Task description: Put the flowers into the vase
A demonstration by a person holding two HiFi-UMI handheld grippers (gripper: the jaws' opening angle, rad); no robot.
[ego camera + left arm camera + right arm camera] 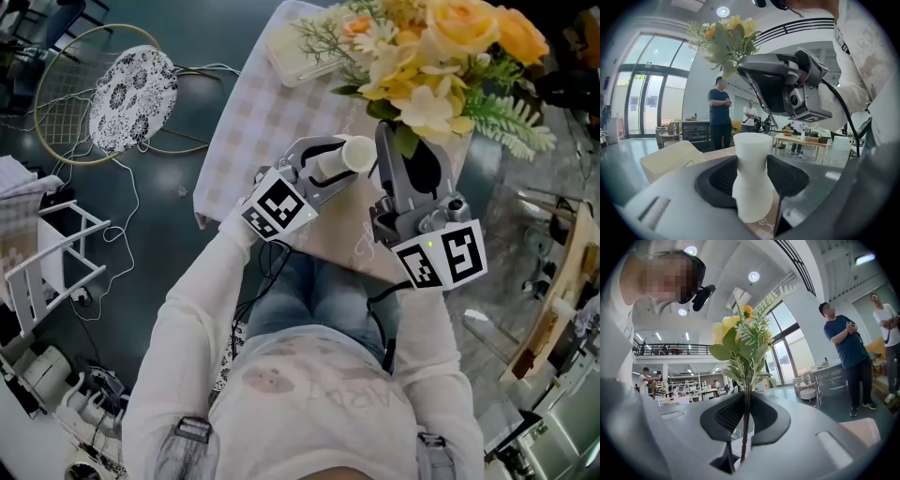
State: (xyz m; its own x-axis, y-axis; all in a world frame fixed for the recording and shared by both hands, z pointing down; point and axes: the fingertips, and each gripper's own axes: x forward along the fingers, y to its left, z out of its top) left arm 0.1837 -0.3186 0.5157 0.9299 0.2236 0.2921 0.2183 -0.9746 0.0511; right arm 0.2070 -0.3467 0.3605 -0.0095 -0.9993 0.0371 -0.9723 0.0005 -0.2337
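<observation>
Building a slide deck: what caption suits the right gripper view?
Right tongs shut on the stem of a yellow flower bunch held upright.

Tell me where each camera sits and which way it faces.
Head view: on the person's head, facing steeply down at the table, left gripper and right gripper; sleeves and jeans show.
Left gripper view: on the left gripper, facing along its jaws, shut on the vase, toward the right gripper; the torso shows.
Right gripper view: on the right gripper, tilted upward along jaws shut on the flowers; the person's head shows.
Shared: flowers in all three.
</observation>
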